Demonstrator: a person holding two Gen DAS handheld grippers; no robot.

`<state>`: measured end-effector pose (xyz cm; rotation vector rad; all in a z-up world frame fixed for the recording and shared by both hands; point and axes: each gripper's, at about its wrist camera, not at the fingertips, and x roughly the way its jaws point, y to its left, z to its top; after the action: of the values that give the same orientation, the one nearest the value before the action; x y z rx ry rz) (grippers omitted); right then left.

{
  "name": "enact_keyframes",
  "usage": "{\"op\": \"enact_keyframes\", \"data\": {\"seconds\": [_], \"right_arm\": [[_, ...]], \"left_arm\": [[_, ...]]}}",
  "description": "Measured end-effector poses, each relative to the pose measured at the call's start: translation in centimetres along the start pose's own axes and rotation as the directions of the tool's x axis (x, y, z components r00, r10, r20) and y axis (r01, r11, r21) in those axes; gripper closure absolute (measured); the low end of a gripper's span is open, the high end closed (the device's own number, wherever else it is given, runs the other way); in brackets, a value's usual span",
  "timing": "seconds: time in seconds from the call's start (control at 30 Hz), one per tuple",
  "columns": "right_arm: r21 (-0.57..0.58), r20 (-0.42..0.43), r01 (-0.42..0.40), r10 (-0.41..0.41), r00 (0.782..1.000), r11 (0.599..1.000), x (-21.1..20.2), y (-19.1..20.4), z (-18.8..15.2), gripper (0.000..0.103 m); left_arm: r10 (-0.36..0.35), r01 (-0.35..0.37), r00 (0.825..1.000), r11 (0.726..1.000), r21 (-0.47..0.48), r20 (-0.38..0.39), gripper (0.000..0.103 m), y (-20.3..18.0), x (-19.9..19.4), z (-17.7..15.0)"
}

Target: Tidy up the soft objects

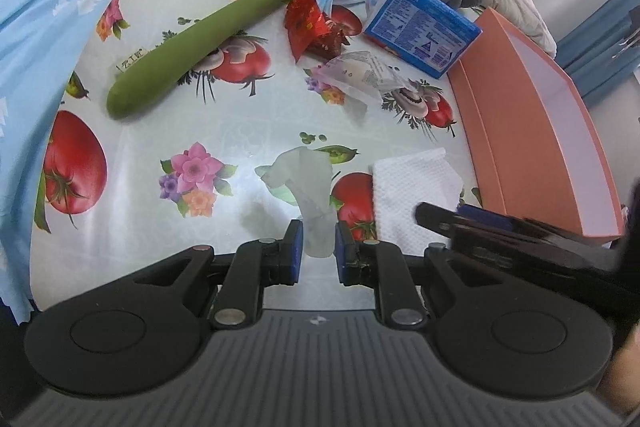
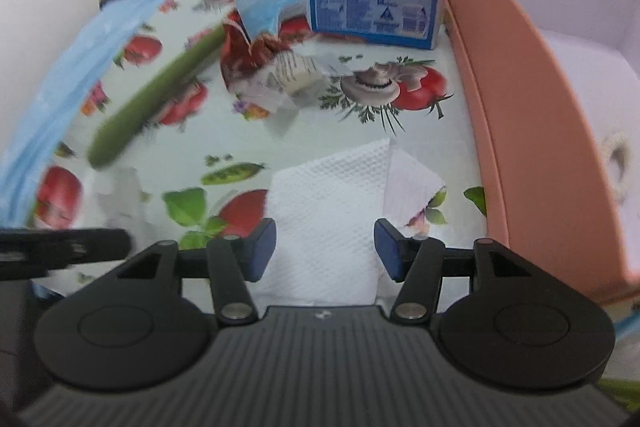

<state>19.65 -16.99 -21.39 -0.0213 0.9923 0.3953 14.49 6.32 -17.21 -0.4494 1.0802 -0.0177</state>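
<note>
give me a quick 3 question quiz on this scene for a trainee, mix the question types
1. True or false: the left gripper is shut on a translucent plastic glove.
2. Which lies below the right gripper's open jaws? A) white paper towel B) blue carton C) green back scrubber
3. Fill in: the pink box sits on the ____ edge of the right wrist view.

Key
1. True
2. A
3. right

Translucent glove (image 1: 310, 183): crumpled, limp, raised off the worktop. White embossed paper towel (image 2: 332, 203): folded flat on the worktop, one corner turned up, just beside the pink box (image 2: 532, 131).
</note>
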Motion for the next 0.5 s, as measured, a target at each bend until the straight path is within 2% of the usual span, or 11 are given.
{"op": "enact_keyframes", "data": {"seconds": [0.17,0.23,0.27,0.33,0.37,0.5], "right_arm": [[-0.048,-0.033,0.056,-0.058,0.998,0.997,3.0,0.1,-0.3,0.046],[-0.083,-0.015,0.065,-0.067,0.998,0.994,3.0,0.4,-0.5,0.046],[-0.096,-0.019,0.07,-0.072,0.997,0.993,3.1,0.6,-0.5,0.05],[-0.113,-0.033,0.065,-0.069,0.997,0.991,3.1,0.9,-0.5,0.069],[-0.118,-0.04,0.051,-0.056,0.998,0.992,3.0,0.9,-0.4,0.088],[-0.11,-0.056,0.029,-0.035,0.998,0.993,2.7,1.2,-0.1,0.091]], "left_arm": [[0.003,-0.003,1.0,1.0,0.012,0.006,0.083,-0.3,-0.4,0.1],[0.003,-0.003,1.0,1.0,0.015,0.008,0.083,-0.3,-0.5,0.1],[0.003,-0.003,1.0,1.0,0.016,0.009,0.083,-0.4,-0.5,0.1],[0.004,-0.004,1.0,1.0,0.019,0.013,0.083,-0.4,-0.7,0.1],[0.003,-0.004,1.0,1.0,0.02,0.015,0.083,-0.5,-0.8,0.1],[0.0,-0.001,1.0,1.0,0.03,0.029,0.083,-0.8,-1.5,0.1]]}}
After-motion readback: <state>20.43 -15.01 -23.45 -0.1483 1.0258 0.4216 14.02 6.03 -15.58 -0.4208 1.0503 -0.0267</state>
